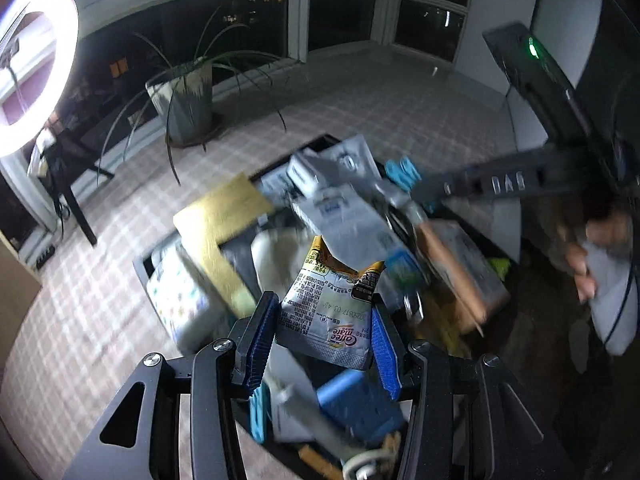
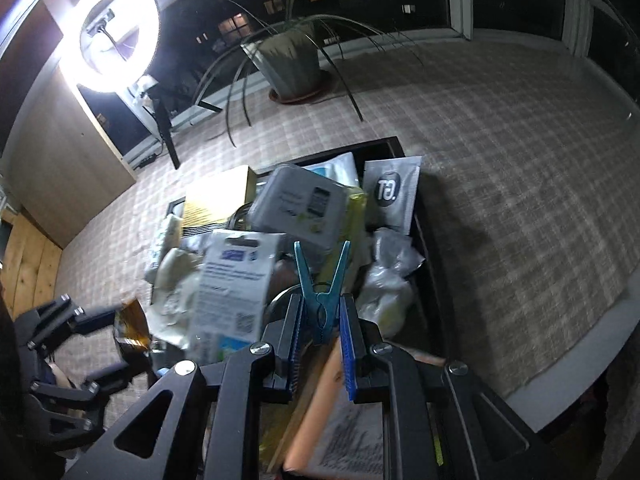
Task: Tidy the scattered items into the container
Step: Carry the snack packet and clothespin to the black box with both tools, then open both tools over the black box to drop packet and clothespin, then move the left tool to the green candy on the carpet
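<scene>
Night scene, lit by a ring lamp beyond the container, a dark, shallow tray on a checked cloth, already heaped with packets and boxes.

Left gripper clenched on a Coffee-mate sachet, blue pads pressing its two side edges; sachet's long axis pointing away from the fingers and downward, straight over the heap in the container. Directly below: a blue box and other clutter, blurred.

Right gripper clamped on a teal clothes peg, held at its spring end; the peg's two legs fanning upward and away, long axis in line with the fingers. Below and beyond the peg: white bags and a grey wipes pack inside the container, near its right wall.

Both held things already above the container's contents, neither to the side of it. Judged next: a plain release from each, short drop only. Neither hand clearly nearer; the peg over the right half, the sachet nearer the middle. Overfull heap, so some risk of a slide over the rim.
</scene>
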Motion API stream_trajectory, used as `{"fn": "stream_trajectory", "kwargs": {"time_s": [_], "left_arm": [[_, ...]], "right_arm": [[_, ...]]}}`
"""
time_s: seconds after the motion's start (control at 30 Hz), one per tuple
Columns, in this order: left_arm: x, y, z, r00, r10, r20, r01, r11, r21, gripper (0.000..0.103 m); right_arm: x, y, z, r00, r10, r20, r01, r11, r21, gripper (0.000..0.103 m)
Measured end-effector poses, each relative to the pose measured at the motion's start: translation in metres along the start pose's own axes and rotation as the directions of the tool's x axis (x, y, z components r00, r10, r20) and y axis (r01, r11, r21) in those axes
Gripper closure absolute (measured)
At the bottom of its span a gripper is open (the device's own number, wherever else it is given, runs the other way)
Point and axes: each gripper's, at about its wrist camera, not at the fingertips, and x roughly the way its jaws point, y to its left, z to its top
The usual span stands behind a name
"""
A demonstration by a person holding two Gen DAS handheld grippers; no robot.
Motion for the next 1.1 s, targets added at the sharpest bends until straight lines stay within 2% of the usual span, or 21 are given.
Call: {"fn": "stream_trajectory", "kwargs": {"time_s": [0.1,0.3,0.4,0.47,0.53,0.63,0.77,0.87,0.97,1.1], "left_arm": [[0.013,0.007,0.022,1.0,0.007,-0.006,-0.007,1.0,-0.027,0.054],[0.032,0.012,0.045,1.0,0.022,-0.009,-0.022,0.999,-0.026,0.054],[0.037,0.009,0.05,1.0,-0.001,-0.016,0.001,1.0,-0.009,0.049],[0.039,0.006,0.052,1.0,-0.007,-0.028,0.007,1.0,0.0,0.037],[0.039,0.008,0.054,1.0,-0.004,-0.024,0.004,1.0,-0.013,0.034],[0.035,0.014,0.053,1.0,-0.01,-0.023,0.009,0.999,-0.033,0.034],[0.024,0.028,0.047,1.0,0.017,-0.01,-0.017,0.998,-0.059,0.034],[0.01,0.046,0.036,0.999,0.044,-0.007,-0.045,0.995,-0.092,0.034],[-0.001,0.064,0.018,0.997,0.077,-0.018,-0.079,0.989,-0.127,0.034],[-0.027,0.099,-0.024,0.991,0.13,-0.043,-0.136,0.973,-0.189,0.034]], "right_arm": [[0.011,-0.009,0.006,1.0,0.012,-0.021,-0.012,1.0,0.007,0.088],[0.023,-0.017,0.008,0.999,0.029,-0.039,-0.028,0.999,0.019,0.088],[0.024,-0.018,0.008,0.999,0.03,-0.035,-0.029,0.999,0.021,0.087],[0.024,-0.021,0.009,0.999,0.028,-0.035,-0.027,0.999,0.03,0.08],[0.022,-0.022,0.009,0.999,0.023,-0.026,-0.021,0.999,0.042,0.061],[0.016,-0.023,0.011,1.0,0.024,-0.007,-0.024,0.998,0.056,0.058],[0.009,-0.02,0.012,1.0,0.019,0.002,-0.019,0.998,0.059,0.057],[0.004,-0.012,0.013,1.0,0.015,0.012,-0.016,0.999,0.051,0.052],[-0.003,0.002,0.012,0.999,0.024,0.024,-0.025,0.999,0.04,0.05],[-0.013,0.035,0.008,0.998,0.04,0.047,-0.04,0.999,-0.002,0.05]]}}
